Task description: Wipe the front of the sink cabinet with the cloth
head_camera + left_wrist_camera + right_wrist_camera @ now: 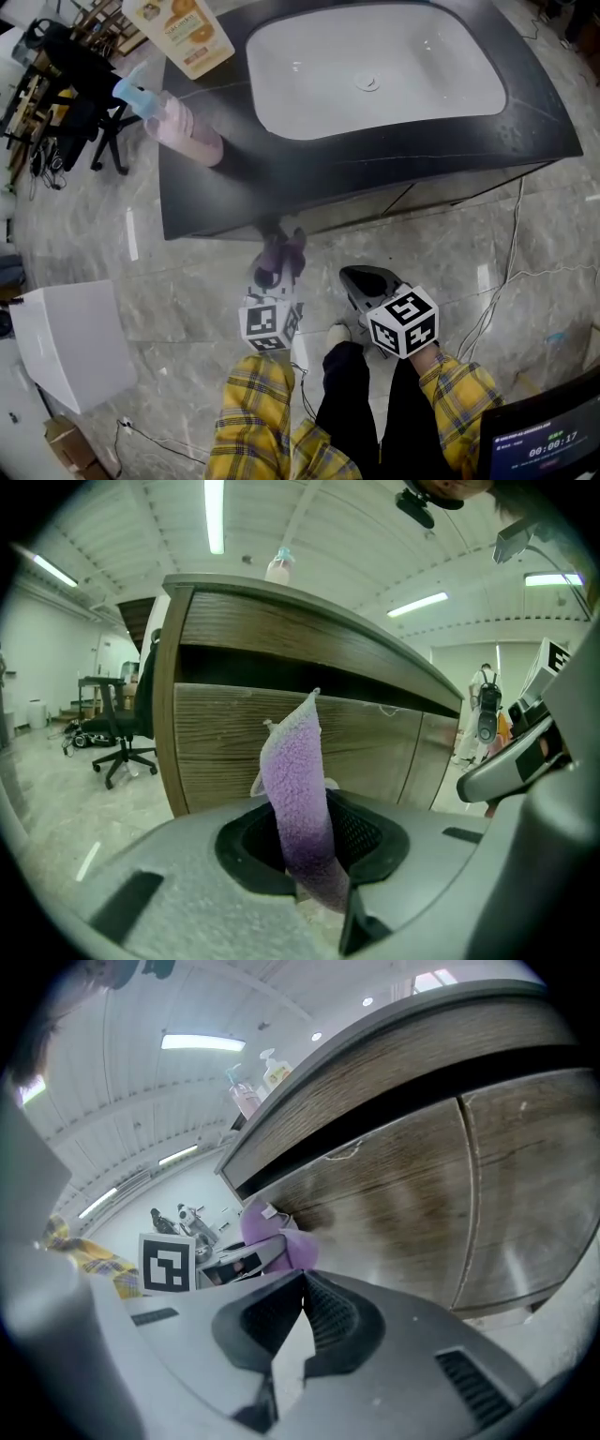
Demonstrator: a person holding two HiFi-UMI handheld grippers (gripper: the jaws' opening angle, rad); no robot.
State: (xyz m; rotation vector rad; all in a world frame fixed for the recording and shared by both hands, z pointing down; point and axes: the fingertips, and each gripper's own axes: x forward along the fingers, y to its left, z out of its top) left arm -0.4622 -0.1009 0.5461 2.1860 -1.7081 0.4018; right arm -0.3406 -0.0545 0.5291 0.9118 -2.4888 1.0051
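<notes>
Grey marbled floor [187, 281] surrounds a sink cabinet [234, 183] with a dark top and a white basin [375, 66], seen from above in the head view.

Cloth [295, 780]: purple and fleecy. Its lower end is clamped between the jaws of the left gripper [314, 846], which are clenched on it. The free end stands upright above the jaws. In the head view it sits at the cabinet's front edge, left of centre, under the overhang of the top. The right gripper view shows it close against the front. Contact cannot be confirmed from any view.

Cabinet front [422, 1176]: brown wood grain, with a dark horizontal recess below the top band. A vertical seam runs between two panels.

Right gripper [302, 1279]: jaws closed tip to tip, nothing between them. It is held just right of the left gripper and points toward the cabinet front.

Items on the top: a pink spray bottle [183, 131] with a blue nozzle stands at the left end. A carton [183, 33] with orange print is at the back left corner.

Surroundings: a black office chair [80, 84] stands left of the cabinet. A white box [70, 342] rests on the floor at lower left. Cables [511, 272] trail across the floor on the right. A monitor [548, 436] occupies the lower right corner. Yellow plaid sleeves [253, 412] lead to both grippers.
</notes>
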